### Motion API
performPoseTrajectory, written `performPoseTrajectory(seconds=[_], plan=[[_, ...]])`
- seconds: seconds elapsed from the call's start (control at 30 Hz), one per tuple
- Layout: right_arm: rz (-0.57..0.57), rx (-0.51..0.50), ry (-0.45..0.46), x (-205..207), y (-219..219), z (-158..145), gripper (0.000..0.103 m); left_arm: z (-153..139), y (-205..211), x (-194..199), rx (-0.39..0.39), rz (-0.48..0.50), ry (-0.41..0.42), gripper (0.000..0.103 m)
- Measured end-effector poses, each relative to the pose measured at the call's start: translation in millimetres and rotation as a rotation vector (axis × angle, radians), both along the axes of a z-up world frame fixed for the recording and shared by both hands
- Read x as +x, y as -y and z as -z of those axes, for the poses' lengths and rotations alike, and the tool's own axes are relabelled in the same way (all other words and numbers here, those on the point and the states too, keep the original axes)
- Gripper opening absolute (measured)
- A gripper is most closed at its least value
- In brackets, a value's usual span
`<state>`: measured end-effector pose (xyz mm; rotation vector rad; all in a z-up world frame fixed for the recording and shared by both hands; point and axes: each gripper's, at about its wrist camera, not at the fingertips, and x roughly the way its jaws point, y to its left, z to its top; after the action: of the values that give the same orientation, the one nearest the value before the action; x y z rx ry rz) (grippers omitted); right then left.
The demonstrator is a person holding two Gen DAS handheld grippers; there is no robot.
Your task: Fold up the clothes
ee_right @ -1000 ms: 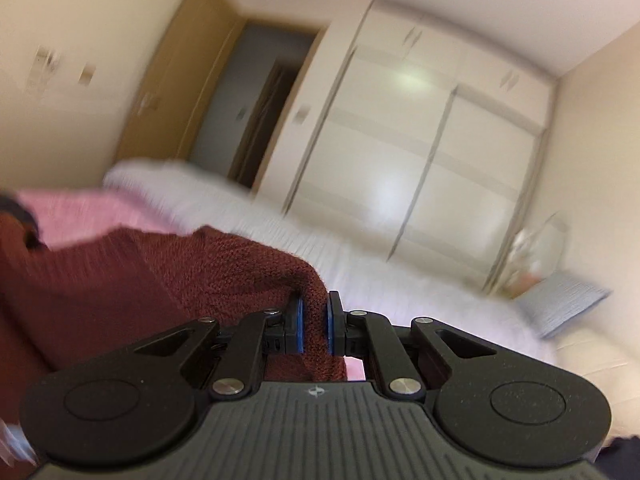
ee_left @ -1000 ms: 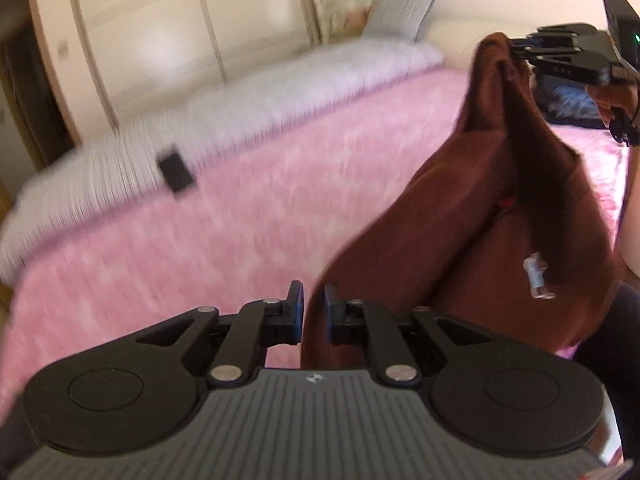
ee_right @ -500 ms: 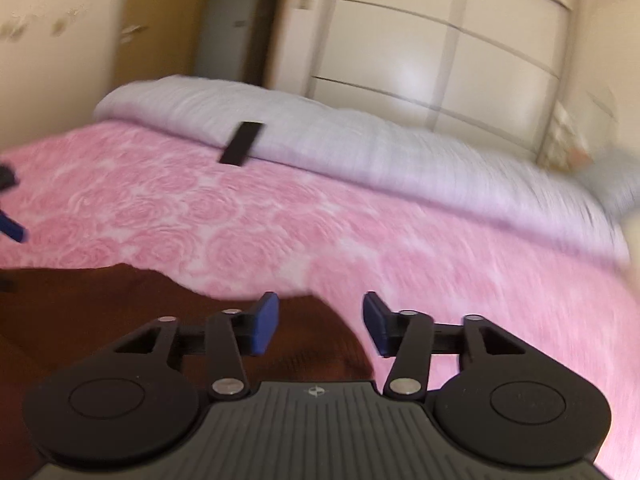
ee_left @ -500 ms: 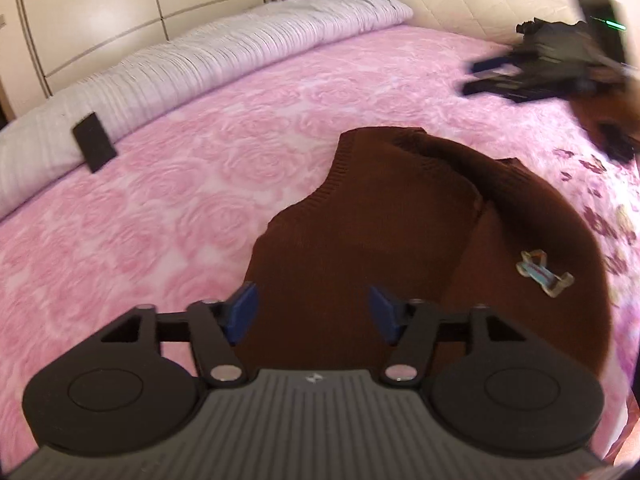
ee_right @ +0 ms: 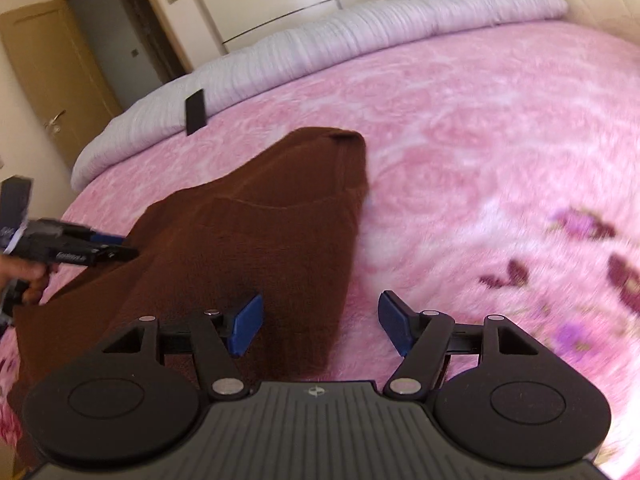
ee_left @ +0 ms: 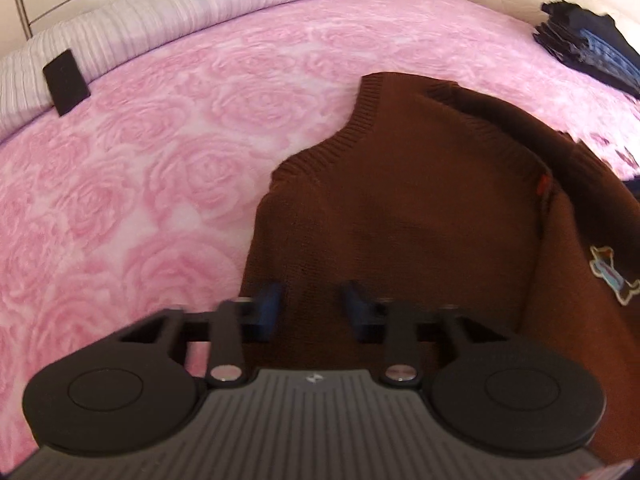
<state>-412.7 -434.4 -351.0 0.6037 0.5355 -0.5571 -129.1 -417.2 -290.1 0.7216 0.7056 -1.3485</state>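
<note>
Two grippers hovering spread, gripping nothing: left gripper [ee_left: 311,311] and right gripper [ee_right: 320,326]. Lying beneath on pink bedspread [ee_left: 160,152], brown sweater [ee_left: 404,208]; black rectangle [ee_left: 64,81] resting at ten o'clock.

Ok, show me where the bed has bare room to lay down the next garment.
Bare pink bedspread lies between the brown sweater and the white duvet roll, short of the black rectangle. More lies on the sweater's other side, toward the purple flower print. Crowded: the dark folded stack, and where both open grippers hover.
</note>
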Motion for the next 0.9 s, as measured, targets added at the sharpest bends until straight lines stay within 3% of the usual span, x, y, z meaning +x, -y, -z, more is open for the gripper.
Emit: performPoseTrajectory(seconds=[0.03, 0.1, 0.13, 0.17, 0.3, 0.43, 0.67, 0.77, 0.9], plan=[[0.009, -0.003, 0.005, 2, 0, 0, 0.063, -1, 0, -4, 0.000, 0.007, 0.013, 0.008], [0.016, 0.011, 0.025, 4, 3, 1, 0.022, -4, -3, -11, -0.010, 0.015, 0.046, 0.001], [0.010, 0.036, 0.036, 10, 5, 2, 0.012, -6, -4, -13, -0.017, 0.010, 0.060, 0.001], [0.010, 0.043, 0.034, 12, 7, 0, 0.009, -10, -7, -13, -0.033, 0.000, 0.060, 0.001], [-0.028, -0.101, -0.036, 9, -1, -31, 0.008, -36, -24, -11, -0.109, -0.056, 0.075, 0.001], [-0.040, -0.253, -0.071, -6, 6, -78, 0.007, -84, -54, -9, -0.186, -0.089, 0.089, 0.001], [-0.057, -0.507, -0.082, -23, 18, -168, 0.006, -163, -147, -37, -0.309, -0.165, 0.157, 0.001], [-0.078, -0.607, -0.064, -28, 3, -194, 0.006, -176, -187, -51, -0.315, -0.189, 0.139, 0.001], [-0.145, -0.666, -0.130, -25, -14, -190, 0.006, -148, -204, -71, -0.159, -0.118, 0.059, 0.005]])
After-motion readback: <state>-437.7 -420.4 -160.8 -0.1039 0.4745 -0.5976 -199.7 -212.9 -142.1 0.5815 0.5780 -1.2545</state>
